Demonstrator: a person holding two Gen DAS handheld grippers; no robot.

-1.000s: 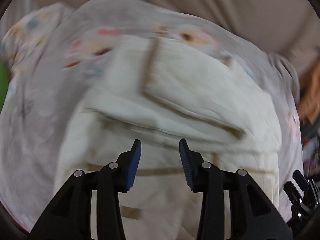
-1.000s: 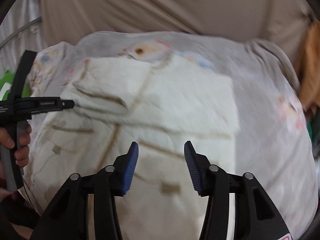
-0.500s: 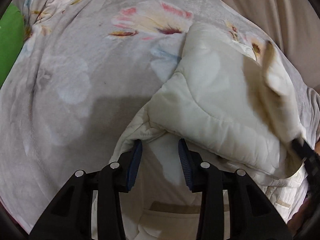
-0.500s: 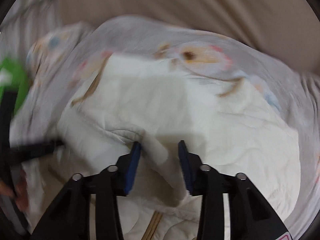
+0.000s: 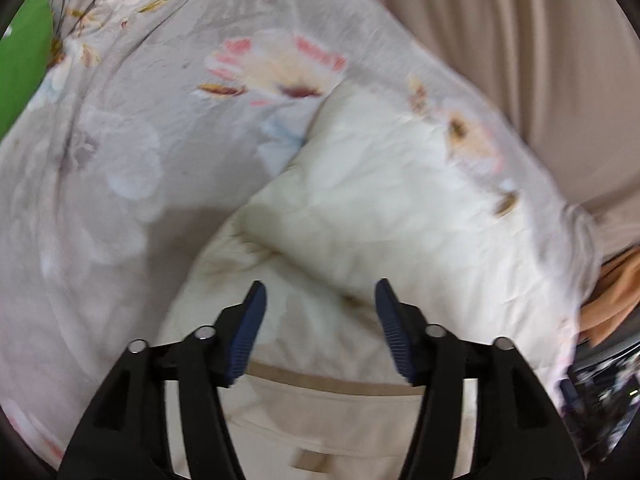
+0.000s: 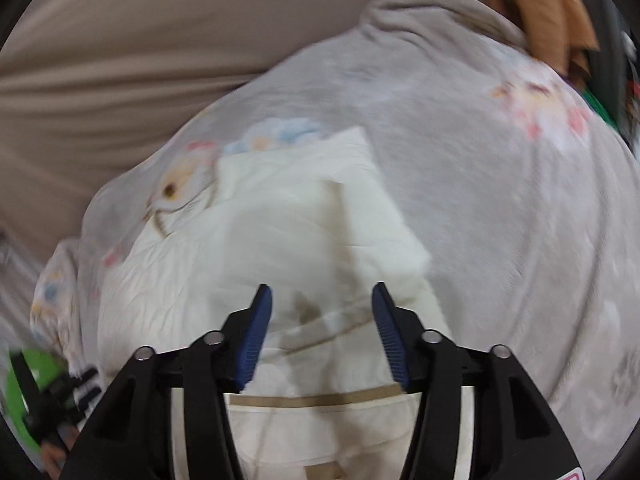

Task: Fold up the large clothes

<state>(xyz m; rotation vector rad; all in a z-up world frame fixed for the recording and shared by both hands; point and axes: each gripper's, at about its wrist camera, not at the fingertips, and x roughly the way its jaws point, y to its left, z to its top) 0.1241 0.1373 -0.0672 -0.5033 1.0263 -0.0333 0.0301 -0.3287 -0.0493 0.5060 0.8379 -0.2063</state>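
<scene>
A cream quilted jacket with tan trim (image 5: 380,208) lies partly folded on a grey floral sheet (image 5: 120,140). My left gripper (image 5: 320,292) is open and empty, hovering above the jacket's near part, with a folded-over flap just ahead of it. In the right wrist view the same jacket (image 6: 280,240) lies with a sleeve or flap folded across its top. My right gripper (image 6: 322,296) is open and empty above the jacket's tan-trimmed near edge. Both views are blurred by motion.
A beige curtain (image 5: 500,40) hangs behind the bed. An orange cloth (image 6: 540,8) lies at the far right. A green object (image 5: 24,68) sits at the left edge. The other gripper (image 6: 60,400) shows at the right wrist view's lower left.
Both grippers have opened wider and drawn back from the jacket. The lifted flap now lies folded over the jacket body. Both cameras have swung sideways.
</scene>
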